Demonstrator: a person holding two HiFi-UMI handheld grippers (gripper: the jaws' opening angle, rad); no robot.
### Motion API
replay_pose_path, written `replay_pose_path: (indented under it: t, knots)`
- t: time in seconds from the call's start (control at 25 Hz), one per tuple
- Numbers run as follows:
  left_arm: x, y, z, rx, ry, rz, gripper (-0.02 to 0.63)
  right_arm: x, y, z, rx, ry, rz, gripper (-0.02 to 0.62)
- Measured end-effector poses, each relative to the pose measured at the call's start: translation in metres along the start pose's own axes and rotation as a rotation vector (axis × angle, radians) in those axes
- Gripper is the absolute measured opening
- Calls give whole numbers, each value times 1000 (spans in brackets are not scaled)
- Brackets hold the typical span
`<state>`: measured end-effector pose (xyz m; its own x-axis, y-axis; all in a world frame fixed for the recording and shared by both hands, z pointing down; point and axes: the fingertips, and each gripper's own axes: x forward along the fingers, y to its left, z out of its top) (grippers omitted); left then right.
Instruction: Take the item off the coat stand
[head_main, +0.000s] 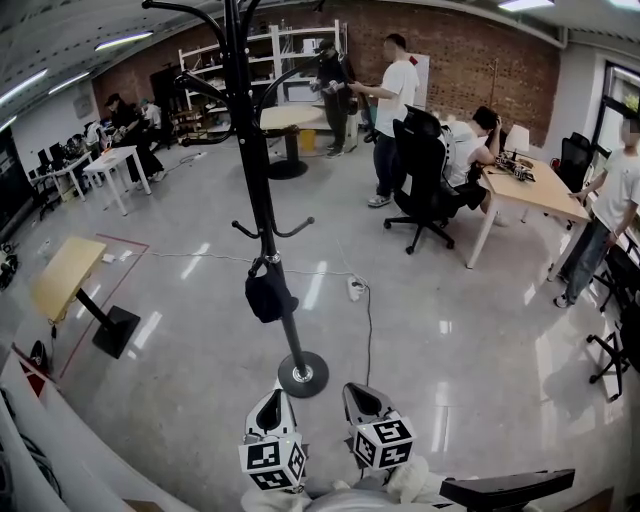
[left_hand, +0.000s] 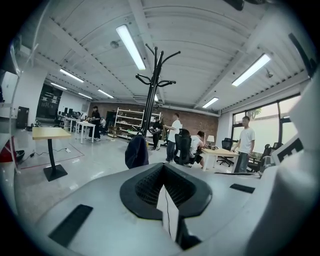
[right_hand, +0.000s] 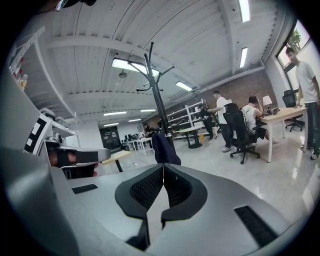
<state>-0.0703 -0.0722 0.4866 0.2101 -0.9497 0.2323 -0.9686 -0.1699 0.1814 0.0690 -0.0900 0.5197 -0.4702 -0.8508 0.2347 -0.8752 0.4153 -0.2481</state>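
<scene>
- A dark navy cloth item (head_main: 268, 296) hangs from a low hook on the tall black metal coat stand (head_main: 256, 190), about halfway down its pole (whether cap or pouch, I cannot tell).
- The left gripper (head_main: 271, 408), grey with a marker cube, has its jaws pressed together with nothing between them.
- The right gripper (head_main: 363, 400) is likewise closed and empty.
- Both grippers sit side by side near the stand's round base (head_main: 303, 375), pointing at the cloth item and apart from it.
</scene>
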Motion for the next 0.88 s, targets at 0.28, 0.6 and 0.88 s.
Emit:
replay_pose_path:
  t: [0.28, 0.6, 0.88]
  knots:
    - [9, 7, 2, -2, 8, 18, 3, 13, 1, -4, 2, 25, 20, 13]
    - [33, 19, 6, -7, 7, 24, 3, 36, -7, 1, 4, 24, 14, 12]
    - [57, 26, 16, 3, -2, 9, 3, 60, -17, 12, 9, 13, -9, 12]
